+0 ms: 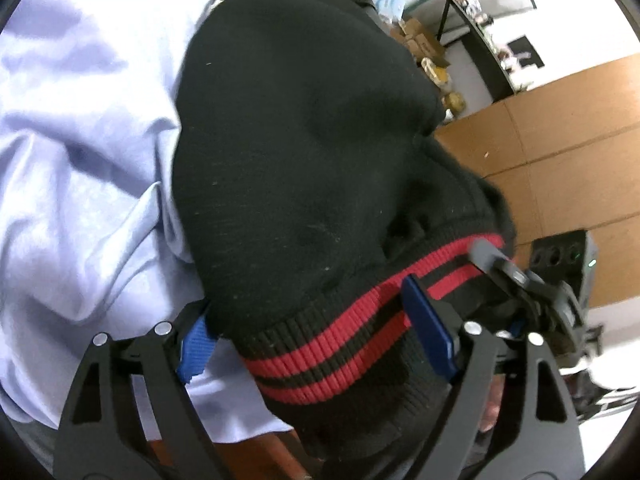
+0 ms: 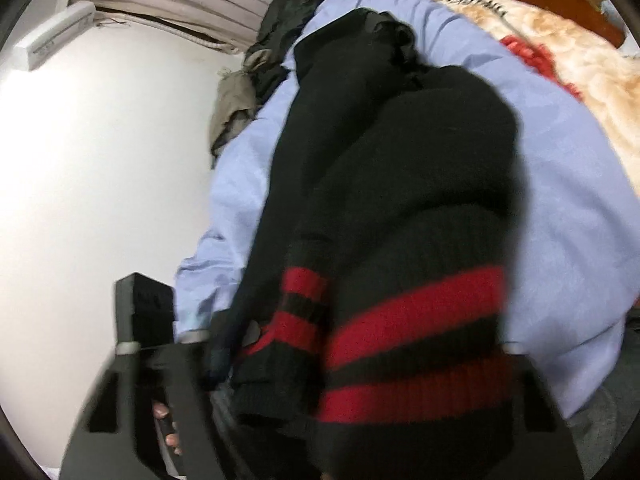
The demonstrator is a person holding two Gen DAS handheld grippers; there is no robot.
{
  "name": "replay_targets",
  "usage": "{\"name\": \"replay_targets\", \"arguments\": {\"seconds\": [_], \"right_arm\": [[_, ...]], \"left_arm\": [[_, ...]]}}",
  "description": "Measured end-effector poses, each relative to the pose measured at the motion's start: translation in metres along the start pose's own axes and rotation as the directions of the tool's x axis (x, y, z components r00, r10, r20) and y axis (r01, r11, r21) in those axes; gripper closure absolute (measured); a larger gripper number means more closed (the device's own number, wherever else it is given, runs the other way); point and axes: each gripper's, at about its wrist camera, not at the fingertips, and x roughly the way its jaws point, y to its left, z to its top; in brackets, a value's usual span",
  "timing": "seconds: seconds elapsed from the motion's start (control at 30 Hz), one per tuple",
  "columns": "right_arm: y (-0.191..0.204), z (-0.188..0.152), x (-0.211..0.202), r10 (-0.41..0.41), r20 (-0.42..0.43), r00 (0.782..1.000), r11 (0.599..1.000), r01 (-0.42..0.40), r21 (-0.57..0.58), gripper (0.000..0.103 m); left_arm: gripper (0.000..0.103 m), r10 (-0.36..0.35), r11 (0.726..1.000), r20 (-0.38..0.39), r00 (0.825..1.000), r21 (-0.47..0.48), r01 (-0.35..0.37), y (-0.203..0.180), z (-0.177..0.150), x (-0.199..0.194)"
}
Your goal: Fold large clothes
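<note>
A black knit sweater (image 1: 304, 140) with a red-striped ribbed hem (image 1: 360, 340) lies on a pale blue bed sheet (image 1: 80, 160). My left gripper (image 1: 316, 344) stands wide around the hem; the hem fills the gap between its blue pads (image 1: 428, 324), and I cannot tell whether it is pinched. The other gripper (image 1: 520, 280) shows at the right, on the hem's far end. In the right wrist view the sweater (image 2: 400, 180) drapes over my right gripper (image 2: 352, 368); the striped hem (image 2: 412, 344) and a striped cuff (image 2: 300, 308) hide its fingertips.
A floral beige blanket (image 2: 540, 48) lies beyond the sheet (image 2: 560, 220). Dark clothes (image 2: 276, 40) are piled at the bed's far end by a white wall (image 2: 100, 180). A wooden floor (image 1: 560, 140), a dark shelf (image 1: 480, 40) and a black box (image 1: 560, 256) lie to the right.
</note>
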Motion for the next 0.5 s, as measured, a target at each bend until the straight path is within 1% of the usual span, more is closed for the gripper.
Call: {"name": "replay_targets", "arguments": {"seconds": [0.03,0.07,0.13,0.17,0.23,0.33,0.5], "right_arm": [[-0.002,-0.001,-0.002,-0.001,0.001,1.000,1.000,0.001,-0.004,0.067],[-0.003,-0.002,-0.004,-0.004,0.000,1.000,1.000,0.004,-0.011,0.069],[-0.005,-0.003,-0.008,-0.012,-0.001,1.000,1.000,0.012,-0.023,0.074],[-0.006,-0.004,-0.010,-0.011,0.001,1.000,1.000,0.011,-0.020,0.074],[-0.007,-0.007,-0.015,-0.003,0.013,1.000,1.000,0.003,-0.021,0.077],[-0.004,-0.012,-0.024,0.013,0.038,0.999,1.000,-0.012,-0.027,0.079],[0.008,-0.014,-0.052,0.032,0.087,0.996,0.998,-0.027,-0.064,0.082]], "left_arm": [[0.022,0.009,1.000,0.004,1.000,0.017,-0.009,-0.003,0.000,0.000],[0.023,0.015,0.999,0.013,1.000,0.033,-0.016,-0.007,-0.001,-0.001],[0.038,0.032,0.998,0.031,0.999,0.060,-0.034,-0.011,-0.002,-0.002],[0.041,0.024,0.997,0.035,0.999,0.066,-0.027,-0.011,-0.003,-0.003],[0.050,0.006,0.996,0.049,0.999,0.092,-0.010,-0.013,-0.003,-0.008],[0.057,-0.024,0.994,0.079,0.997,0.112,0.015,-0.015,-0.006,-0.021],[0.062,-0.057,0.991,0.142,0.988,0.130,0.038,-0.029,-0.006,-0.043]]}}
